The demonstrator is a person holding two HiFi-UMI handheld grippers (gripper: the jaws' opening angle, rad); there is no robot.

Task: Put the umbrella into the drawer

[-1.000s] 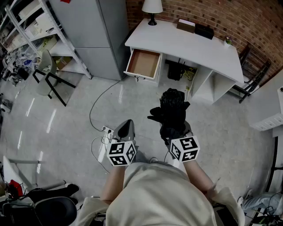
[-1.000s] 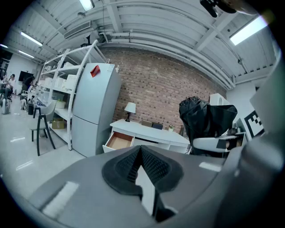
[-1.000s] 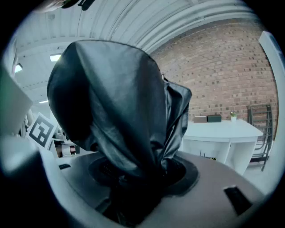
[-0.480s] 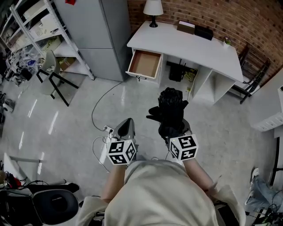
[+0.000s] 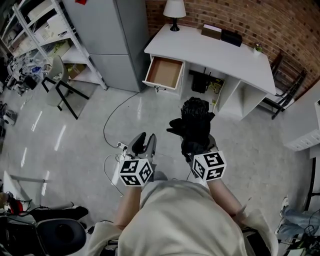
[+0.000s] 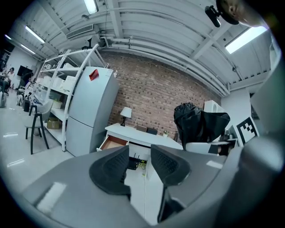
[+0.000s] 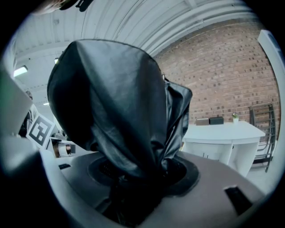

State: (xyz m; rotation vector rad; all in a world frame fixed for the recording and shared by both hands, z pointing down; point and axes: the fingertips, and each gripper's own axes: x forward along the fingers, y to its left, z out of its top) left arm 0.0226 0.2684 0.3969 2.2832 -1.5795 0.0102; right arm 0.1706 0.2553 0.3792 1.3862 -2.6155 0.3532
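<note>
A folded black umbrella point(image 5: 194, 122) stands between the jaws of my right gripper point(image 5: 197, 145), which is shut on it; the crumpled black umbrella point(image 7: 120, 107) fills the right gripper view. My left gripper point(image 5: 143, 144) hangs beside it to the left, its jaws have just been opening, and nothing lies between its pads point(image 6: 109, 171). From the left gripper view the umbrella point(image 6: 198, 124) shows at the right. The open wooden drawer point(image 5: 162, 72) juts from the left end of the white desk point(image 5: 220, 52) ahead, seen also as the drawer point(image 6: 112, 142).
A lamp point(image 5: 174, 10) and dark boxes point(image 5: 222, 34) sit on the desk. A grey cabinet point(image 5: 112, 37) stands left of the drawer, with shelving point(image 5: 35, 35) and a chair point(image 5: 57, 80) further left. A cable point(image 5: 112, 125) runs over the floor.
The left gripper's jaws have parted from shut to open. The right gripper and umbrella kept their place.
</note>
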